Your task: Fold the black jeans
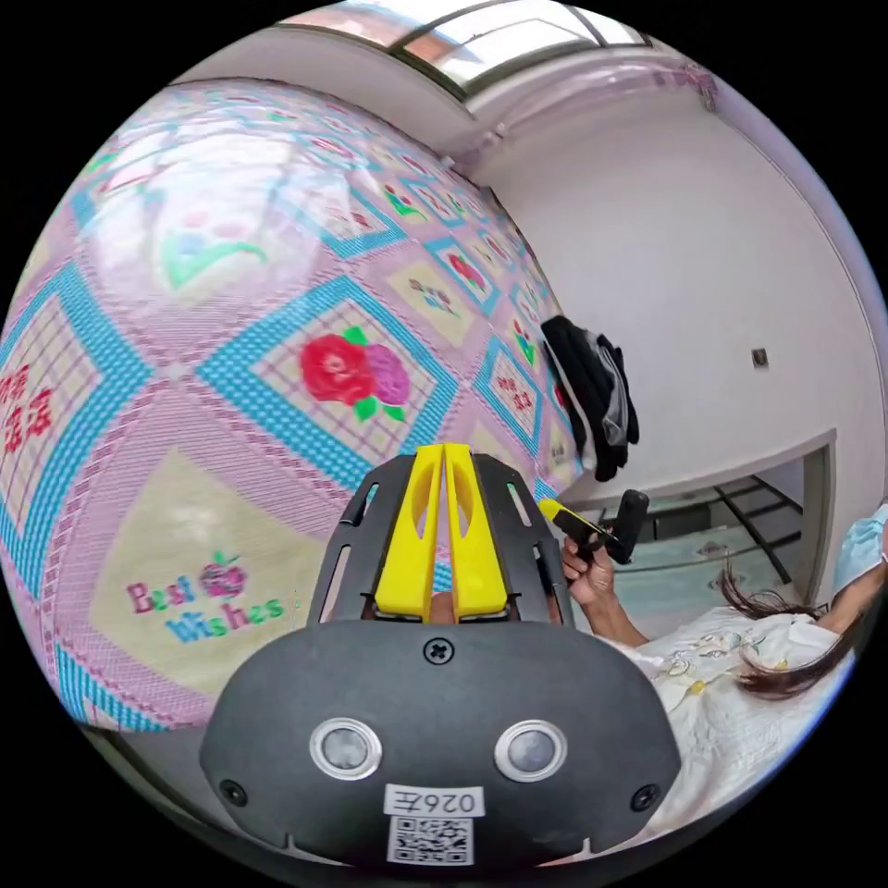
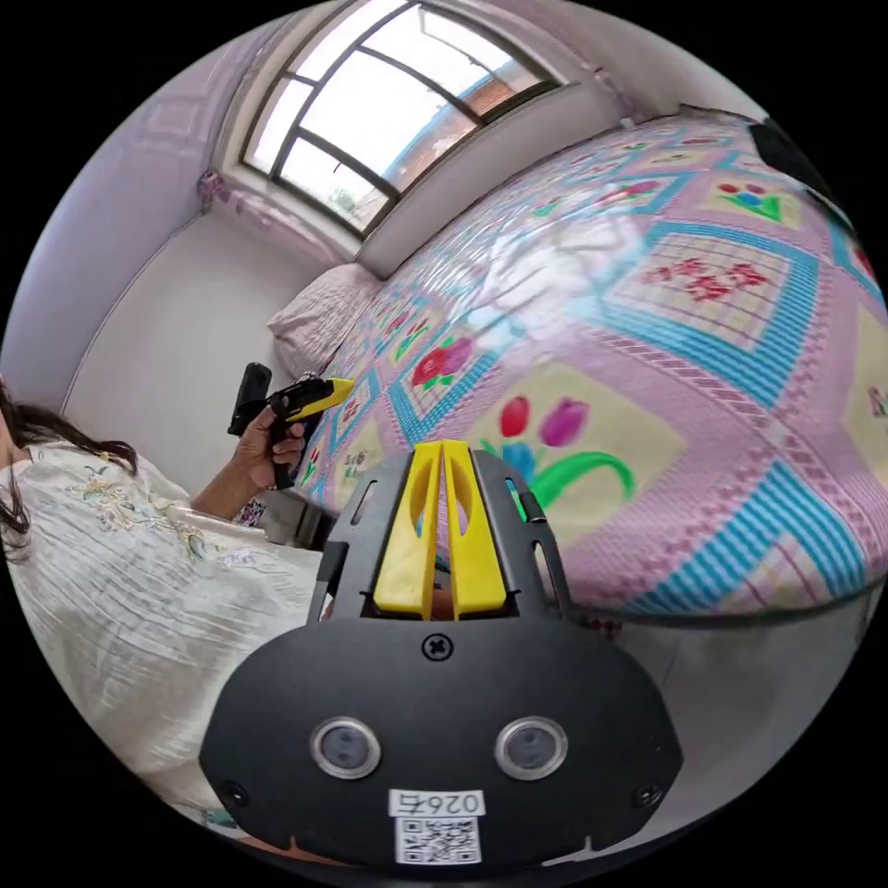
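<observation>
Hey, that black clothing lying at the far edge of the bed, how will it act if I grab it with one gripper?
The black clothing lies crumpled and droops over the bed edge, so it is probably floppy and will hang and unfold when lifted. A pinch with one gripper will likely gather only one layer. The smooth woven cover should let it slide easily.

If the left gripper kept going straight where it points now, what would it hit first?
Most likely the patterned bedspread, near its rose square. The left gripper is shut and empty; depth is unclear.

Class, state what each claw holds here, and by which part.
Nothing: the left claw and right claw are shut, empty; the crumpled black jeans lie untouched.
</observation>
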Tool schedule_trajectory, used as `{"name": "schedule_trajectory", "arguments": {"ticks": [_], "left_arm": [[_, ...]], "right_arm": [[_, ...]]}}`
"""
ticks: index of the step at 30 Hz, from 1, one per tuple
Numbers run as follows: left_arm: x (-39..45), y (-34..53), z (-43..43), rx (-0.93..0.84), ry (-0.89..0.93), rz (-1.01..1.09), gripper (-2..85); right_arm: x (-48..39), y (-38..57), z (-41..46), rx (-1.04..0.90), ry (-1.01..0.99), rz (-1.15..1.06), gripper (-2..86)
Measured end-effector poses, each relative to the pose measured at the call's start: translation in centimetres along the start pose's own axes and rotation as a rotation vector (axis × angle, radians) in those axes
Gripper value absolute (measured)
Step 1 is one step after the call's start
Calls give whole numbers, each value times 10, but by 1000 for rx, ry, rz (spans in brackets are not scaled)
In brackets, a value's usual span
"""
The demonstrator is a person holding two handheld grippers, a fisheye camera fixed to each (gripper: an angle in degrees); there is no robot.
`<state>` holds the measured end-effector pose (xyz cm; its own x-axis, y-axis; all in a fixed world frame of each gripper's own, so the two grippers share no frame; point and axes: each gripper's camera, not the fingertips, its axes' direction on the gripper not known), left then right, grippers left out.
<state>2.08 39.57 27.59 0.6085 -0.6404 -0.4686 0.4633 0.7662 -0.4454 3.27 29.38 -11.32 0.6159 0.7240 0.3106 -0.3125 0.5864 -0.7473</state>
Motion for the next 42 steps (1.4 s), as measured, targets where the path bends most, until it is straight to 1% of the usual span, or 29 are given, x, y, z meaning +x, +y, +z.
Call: {"name": "schedule_trajectory", "arguments": {"ticks": [2,6,11,13,16,19,20,23,27,29,31,34,37,42], "left_arm": [[13,-12,26,-42,6,40,-10],[17,-31,53,-75,-15,75,-10],[-15,-43,54,-8,-5,38,-10],[-38,-42,54,25,11,12,-10],[-64,-39,58,20,37,7,-9],[-80,-39,67,21,68,24,-6],[-82,-41,70,26,82,24,-4],[-74,-56,92,50,169,41,23],[-21,-102,157,45,270,185,64],[10,-124,201,-1,335,243,68],[50,-151,270,-112,433,293,72],[92,-170,344,-213,574,315,72],[118,-174,396,-303,622,335,67],[115,-177,435,-360,585,321,61]], "right_arm": [[-5,-2,-44,76,54,43,-9],[-37,-4,-92,207,195,91,-9],[-98,-9,-131,398,404,203,-6],[-119,-15,-141,440,489,233,-1],[-151,-33,-160,485,642,275,30],[-182,-45,-184,584,707,301,44],[-194,-51,-191,610,757,298,45],[-212,-74,-204,607,901,286,57],[-220,-109,-213,600,1024,203,62],[-215,-134,-218,577,1023,174,69],[-216,-150,-218,559,1024,131,76],[-224,-176,-209,480,1091,57,84],[-240,-196,-195,392,1116,-49,94],[-273,-207,-173,306,1201,-199,87]]}}
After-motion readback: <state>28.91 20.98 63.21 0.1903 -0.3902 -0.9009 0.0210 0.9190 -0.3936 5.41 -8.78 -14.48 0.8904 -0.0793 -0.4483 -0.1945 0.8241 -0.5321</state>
